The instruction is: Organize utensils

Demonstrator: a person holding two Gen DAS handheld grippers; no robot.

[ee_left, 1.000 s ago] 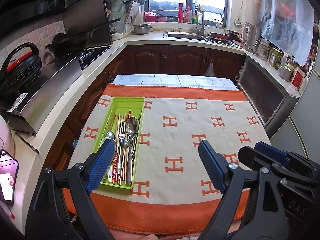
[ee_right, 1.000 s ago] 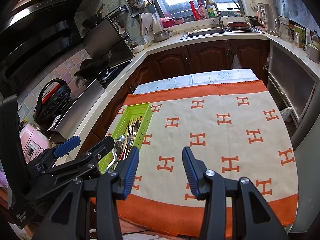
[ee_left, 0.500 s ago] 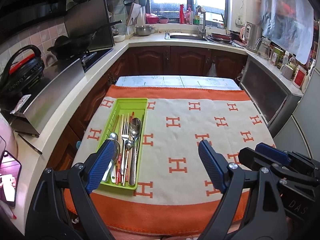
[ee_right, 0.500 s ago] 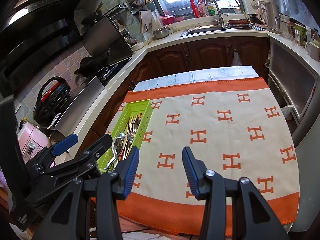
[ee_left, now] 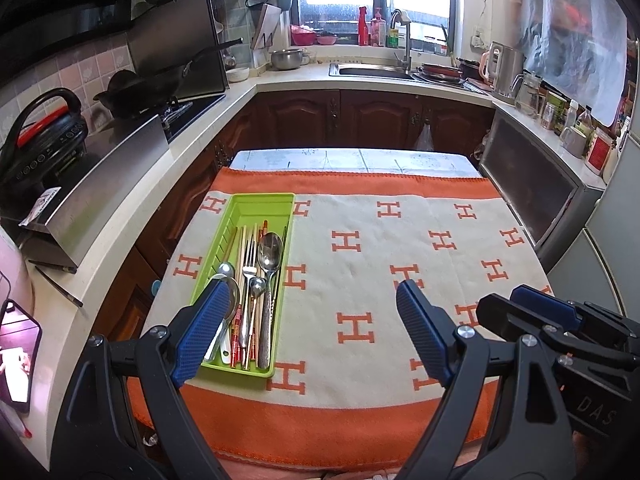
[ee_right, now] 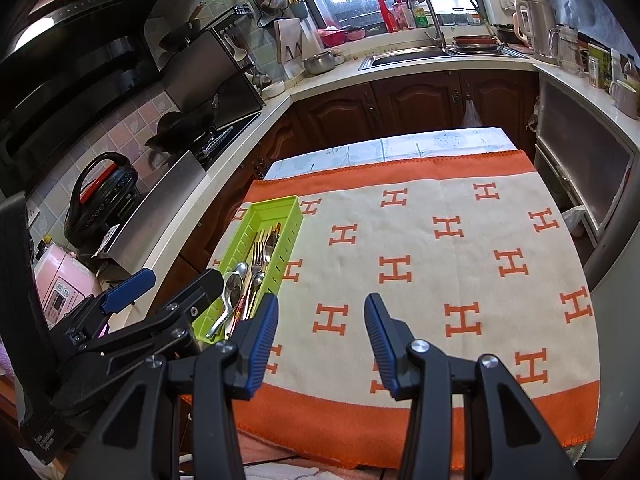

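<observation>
Kitchen counters ring our table, which is covered by an orange-and-cream cloth (ee_left: 360,240). We hold the left gripper (ee_left: 308,330) and the right gripper (ee_right: 320,342) above its near edge, both with fingers spread and empty. The green tray (ee_left: 256,208) sits on the cloth's left side, with spoons, forks and chopsticks (ee_left: 250,280) lying lengthwise inside. No loose utensil shows on the cloth, so the sorting looks finished. If anything needs tidying, we should approach from above, aligned with the handles.
</observation>
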